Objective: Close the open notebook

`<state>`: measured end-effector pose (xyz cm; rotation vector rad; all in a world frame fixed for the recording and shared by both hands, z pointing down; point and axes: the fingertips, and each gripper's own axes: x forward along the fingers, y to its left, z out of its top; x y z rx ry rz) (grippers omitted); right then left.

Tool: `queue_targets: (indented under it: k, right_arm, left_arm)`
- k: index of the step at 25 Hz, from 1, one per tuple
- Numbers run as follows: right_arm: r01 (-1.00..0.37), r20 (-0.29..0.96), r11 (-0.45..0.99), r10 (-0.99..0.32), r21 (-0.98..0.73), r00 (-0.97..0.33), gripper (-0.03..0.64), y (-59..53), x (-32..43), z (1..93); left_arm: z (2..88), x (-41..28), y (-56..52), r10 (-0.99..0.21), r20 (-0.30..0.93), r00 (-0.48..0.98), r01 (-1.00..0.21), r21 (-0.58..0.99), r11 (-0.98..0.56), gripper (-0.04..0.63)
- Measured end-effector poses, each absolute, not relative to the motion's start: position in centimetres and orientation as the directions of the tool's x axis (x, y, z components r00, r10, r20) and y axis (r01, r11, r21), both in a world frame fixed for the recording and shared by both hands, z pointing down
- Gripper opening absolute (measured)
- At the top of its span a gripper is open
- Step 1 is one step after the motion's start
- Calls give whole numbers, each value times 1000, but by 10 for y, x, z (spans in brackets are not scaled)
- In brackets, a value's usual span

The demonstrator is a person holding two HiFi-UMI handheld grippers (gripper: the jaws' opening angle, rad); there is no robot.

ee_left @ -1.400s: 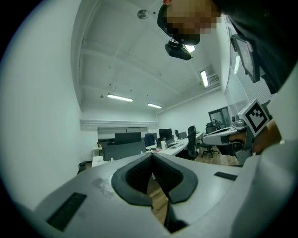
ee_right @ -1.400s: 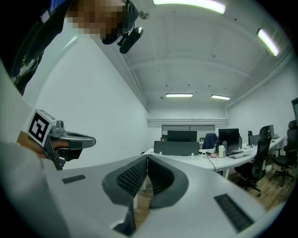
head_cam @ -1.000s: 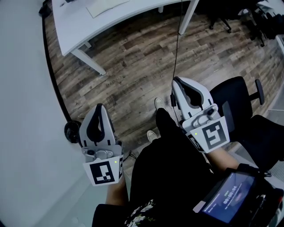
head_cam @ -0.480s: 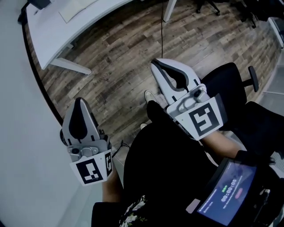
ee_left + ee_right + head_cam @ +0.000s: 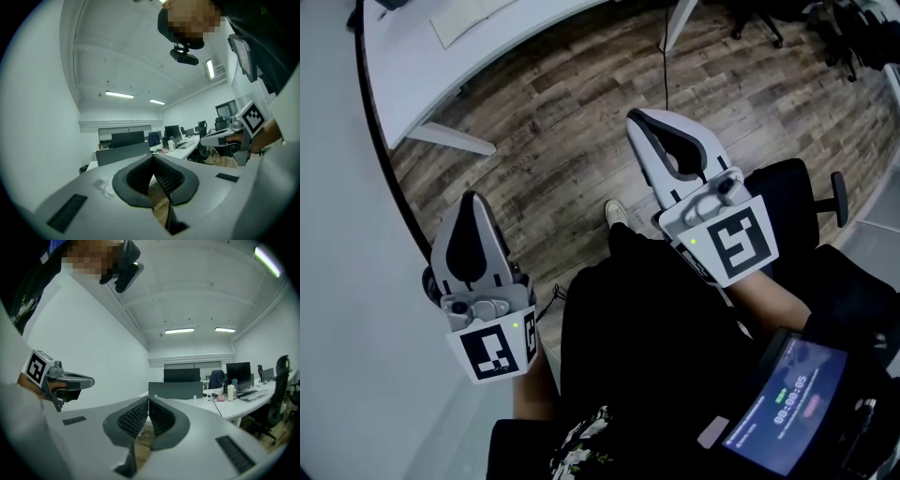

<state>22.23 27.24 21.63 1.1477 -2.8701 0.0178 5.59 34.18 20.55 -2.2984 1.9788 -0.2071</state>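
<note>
A wood-plank floor (image 5: pixel 581 122) in brown-grey tones fills the head view. On it stands a white desk (image 5: pixel 422 66) at the top left, on slanted white legs (image 5: pixel 450 139). A pale flat sheet (image 5: pixel 473 19) lies on the desktop, cut off by the frame edge. A black office chair (image 5: pixel 792 192) stands on the floor at the right, and a light shoe (image 5: pixel 616 214) rests on the planks near the middle.

In the right gripper view a long white desk (image 5: pixel 243 408) carries a row of things — a dark monitor (image 5: pixel 240 370), a pale bottle (image 5: pixel 230 393) and a grey divider panel (image 5: pixel 176 390).
</note>
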Motion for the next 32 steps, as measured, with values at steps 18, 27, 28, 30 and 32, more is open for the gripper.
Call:
queue_targets:
  k: [18, 27, 28, 30, 32]
  right_arm:
    - [-691, 71, 722, -691, 27, -719, 64, 230, 229, 217]
    - [-688, 77, 723, -690, 54, -719, 64, 188, 184, 218]
    - [-685, 74, 727, -687, 54, -723, 64, 181, 174, 217]
    - [-673, 66, 737, -675, 53, -734, 64, 167, 153, 213]
    - [-659, 50, 750, -661, 58, -749, 64, 154, 132, 205]
  left_arm:
    - [209, 52, 310, -993, 50, 109, -984, -135, -115, 6]
    - [213, 10, 262, -993, 25, 114, -988, -105, -116, 6]
    - [213, 2, 258, -994, 26, 109, -988, -104, -111, 6]
    - [214, -16, 247, -995, 28, 97, -990, -104, -99, 6]
    - [212, -36, 233, -996, 29, 85, -990, -109, -88, 6]
